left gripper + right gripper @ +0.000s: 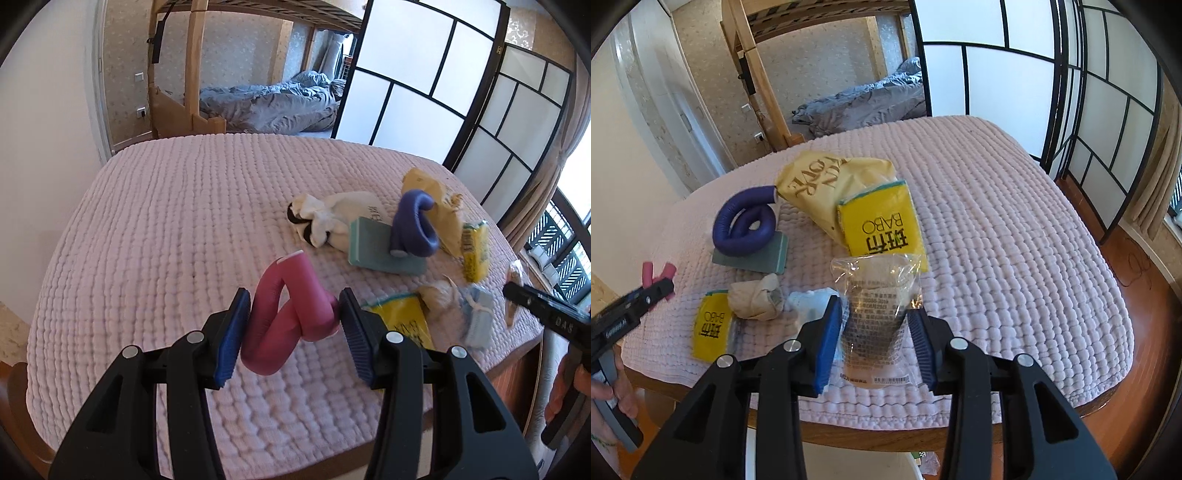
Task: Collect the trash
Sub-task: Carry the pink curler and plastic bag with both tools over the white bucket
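My left gripper (293, 326) is shut on a pink foam tube (284, 295) twisted into a loop, held just above the pink quilted cover (166, 221). In the right wrist view its pink ends (659, 271) stick out at the far left. My right gripper (875, 341) is shut on a clear plastic wrapper (877, 295) with printed text and a barcode, over the near table edge. Trash lies beyond: a large yellow packet (882, 221), a small yellow packet (711, 326), a beige crumpled wad (755, 299) and a light blue mask (476, 321).
A purple foam coil (744, 229) rests on a teal box (757, 258), beside a cream printed bag (820, 188). A white cloth bundle (332, 218) lies further in. The wooden table rim (868, 432) shows below the cover. A dark-framed folding screen (1015, 74) and a bunk bed (266, 103) stand behind.
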Motion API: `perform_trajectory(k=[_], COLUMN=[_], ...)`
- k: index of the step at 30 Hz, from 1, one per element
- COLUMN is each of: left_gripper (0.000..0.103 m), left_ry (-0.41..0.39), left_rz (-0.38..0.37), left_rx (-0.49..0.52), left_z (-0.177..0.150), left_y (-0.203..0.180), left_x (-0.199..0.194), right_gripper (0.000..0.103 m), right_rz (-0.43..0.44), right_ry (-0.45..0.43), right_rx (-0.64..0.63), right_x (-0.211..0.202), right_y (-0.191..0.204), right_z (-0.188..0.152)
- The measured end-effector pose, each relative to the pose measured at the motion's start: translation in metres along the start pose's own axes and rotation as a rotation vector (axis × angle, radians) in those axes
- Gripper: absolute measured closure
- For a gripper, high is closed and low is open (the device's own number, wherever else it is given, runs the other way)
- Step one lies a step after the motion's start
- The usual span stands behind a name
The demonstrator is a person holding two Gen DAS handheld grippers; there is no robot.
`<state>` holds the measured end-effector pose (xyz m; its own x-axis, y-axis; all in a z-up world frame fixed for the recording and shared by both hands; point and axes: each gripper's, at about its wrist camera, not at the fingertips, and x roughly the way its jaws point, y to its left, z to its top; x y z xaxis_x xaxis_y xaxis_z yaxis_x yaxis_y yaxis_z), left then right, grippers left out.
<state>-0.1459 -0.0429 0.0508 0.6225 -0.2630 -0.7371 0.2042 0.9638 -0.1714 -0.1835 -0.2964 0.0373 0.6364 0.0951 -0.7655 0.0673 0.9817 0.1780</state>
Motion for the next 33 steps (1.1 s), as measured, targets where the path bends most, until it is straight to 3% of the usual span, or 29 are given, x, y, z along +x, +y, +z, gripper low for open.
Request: perform_trajectory(k=[10,18,33], left_gripper=[0.052,0.052,0.052], left_ry=[0.004,0.025,0.068], left_rz=[-0.027,-0.065,0.014], left_rx=[0.034,0.027,-0.066], left_z=[-0.024,-0.050,-0.113], left_y=[-0.019,-0.043,-0.094], left_x=[-0.030,-0.045,-0.059], right_gripper=[0.067,0.066,0.066], right_rz=[0.011,0.070,0.187], right_ry=[-0.054,-0.026,0.085], right_rx=[-0.020,-0.044,-0.163], right_x=[-0.041,-0.059,-0.068], right_y=[0.013,0.036,0.022], right_z=[-0.010,-0.044,-0.098])
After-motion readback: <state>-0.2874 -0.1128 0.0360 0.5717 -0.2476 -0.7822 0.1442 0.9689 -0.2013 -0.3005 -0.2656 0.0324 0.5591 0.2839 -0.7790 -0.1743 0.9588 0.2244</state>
